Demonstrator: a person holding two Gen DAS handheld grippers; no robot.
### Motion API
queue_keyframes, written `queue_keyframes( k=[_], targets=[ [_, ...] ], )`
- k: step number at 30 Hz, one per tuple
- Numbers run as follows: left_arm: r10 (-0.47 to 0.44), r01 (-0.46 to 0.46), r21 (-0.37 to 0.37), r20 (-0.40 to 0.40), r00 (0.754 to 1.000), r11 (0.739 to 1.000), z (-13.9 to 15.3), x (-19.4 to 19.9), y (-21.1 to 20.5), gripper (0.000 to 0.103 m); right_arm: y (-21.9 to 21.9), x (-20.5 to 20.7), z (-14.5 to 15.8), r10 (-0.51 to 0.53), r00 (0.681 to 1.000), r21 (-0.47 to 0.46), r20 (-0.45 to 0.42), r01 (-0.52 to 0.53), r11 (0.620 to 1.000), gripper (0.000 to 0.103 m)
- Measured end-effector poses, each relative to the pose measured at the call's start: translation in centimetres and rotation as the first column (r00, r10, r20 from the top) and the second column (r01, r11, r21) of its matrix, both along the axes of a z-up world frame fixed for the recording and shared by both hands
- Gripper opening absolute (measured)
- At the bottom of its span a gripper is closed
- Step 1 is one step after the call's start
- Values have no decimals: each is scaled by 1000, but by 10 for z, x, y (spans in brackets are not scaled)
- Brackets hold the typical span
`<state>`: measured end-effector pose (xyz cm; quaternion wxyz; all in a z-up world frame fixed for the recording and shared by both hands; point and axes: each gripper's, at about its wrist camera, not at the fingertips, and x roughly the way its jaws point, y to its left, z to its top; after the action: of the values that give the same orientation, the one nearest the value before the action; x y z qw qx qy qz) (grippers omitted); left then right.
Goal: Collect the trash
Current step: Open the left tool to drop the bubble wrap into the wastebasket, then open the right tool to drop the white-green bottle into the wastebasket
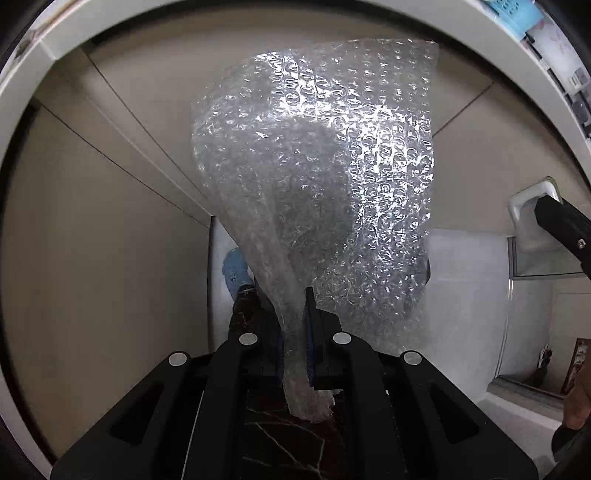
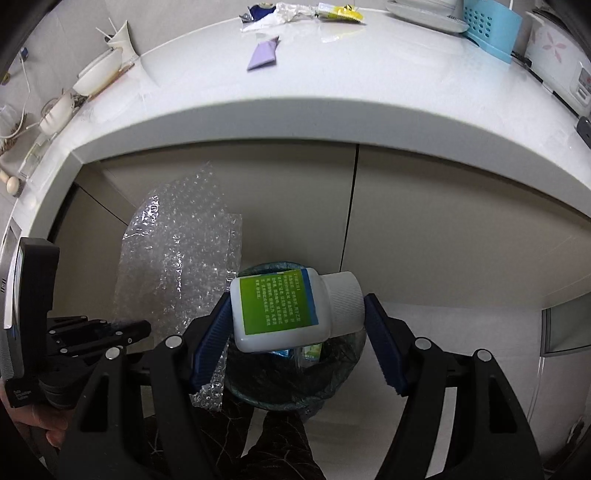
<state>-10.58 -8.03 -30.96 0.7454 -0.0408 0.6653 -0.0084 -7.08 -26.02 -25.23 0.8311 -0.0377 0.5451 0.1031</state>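
1. Bubble wrap [image 1: 317,192] is pinched in our left gripper [image 1: 295,354], its fingers closed tight.
2. Our right gripper [image 2: 295,328] gapes wide; white bottle [image 2: 291,310] lies between its pads, label text unreadable.
3. Below, lined bin [image 2: 332,384] holds scraps.

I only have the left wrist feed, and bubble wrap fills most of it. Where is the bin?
Observer: In the right wrist view, the lined bin sits on the floor under the counter.
Operator: What is the right gripper doing?
Observer: The right gripper has a white bottle between its open fingers, directly over the bin.
Operator: Any trash left on the counter?
Observer: Yes, a purple scrap and crumpled wrappers.
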Motion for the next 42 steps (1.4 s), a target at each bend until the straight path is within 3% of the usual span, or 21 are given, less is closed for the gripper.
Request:
queue_keyframes(
  k=[11, 18, 29, 32, 34, 39, 42],
  targets=[
    [-68, 71, 52, -63, 996, 996, -40, 11, -28, 8, -3, -1, -15, -26, 999, -28, -37, 25, 999, 67],
    [-112, 114, 45, -43, 993, 992, -38, 21, -51, 17, -3, -3, -20, -39, 998, -40, -55, 37, 999, 67],
    [-104, 105, 37, -27, 994, 994, -40, 15, -46, 27, -5, -1, -25, -45, 997, -30, -67, 43, 999, 67],
    [-96, 96, 26, -1, 995, 995, -35, 9, -43, 35, -8, -1, -24, -42, 997, -28, -67, 41, 999, 67],
    [-78, 78, 12, 29, 996, 997, -28, 9, -42, 47, -9, -2, -24, -41, 997, -24, -67, 39, 999, 67],
    [-37, 37, 5, 105, 994, 999, -10, 5, -36, 67, -7, -1, -32, -29, 997, -6, -78, 29, 1000, 67],
    [-19, 17, 19, 152, 988, 1000, 2, 2, -23, 86, -1, 0, -37, -6, 997, 4, -81, 6, 1000, 67]
  ],
)
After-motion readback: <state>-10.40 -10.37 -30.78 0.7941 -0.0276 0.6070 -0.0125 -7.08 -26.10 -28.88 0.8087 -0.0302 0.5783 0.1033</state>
